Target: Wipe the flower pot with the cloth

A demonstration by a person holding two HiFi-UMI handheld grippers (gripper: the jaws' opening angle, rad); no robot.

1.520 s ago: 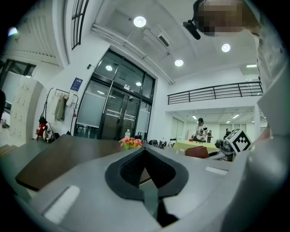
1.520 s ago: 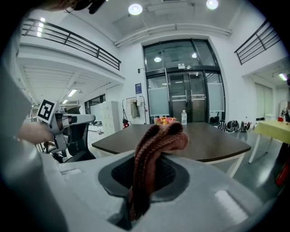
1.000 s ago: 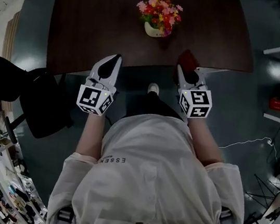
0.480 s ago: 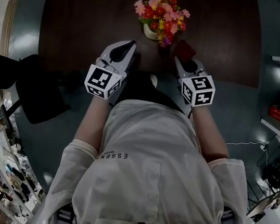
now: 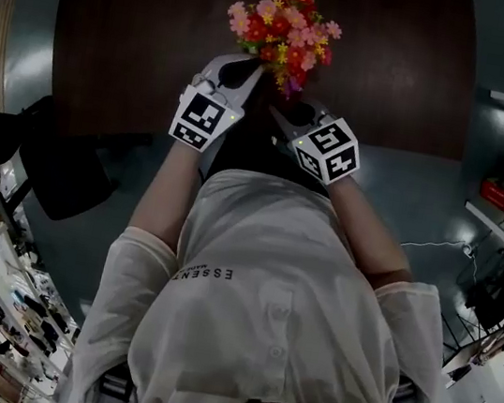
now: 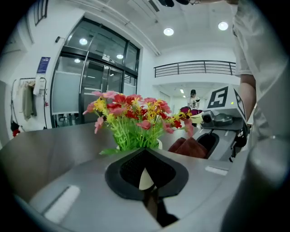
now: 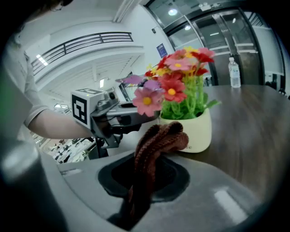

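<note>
Right tongs pinching brown cloth, its length toward upright flower pot; left tongs pressed together.

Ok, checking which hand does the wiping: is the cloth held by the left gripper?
No, the right gripper pinches the brown cloth; the left gripper is shut on nothing.

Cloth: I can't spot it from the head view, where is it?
Right gripper view: the cloth is clamped in the right gripper, beside the flower pot.
</note>
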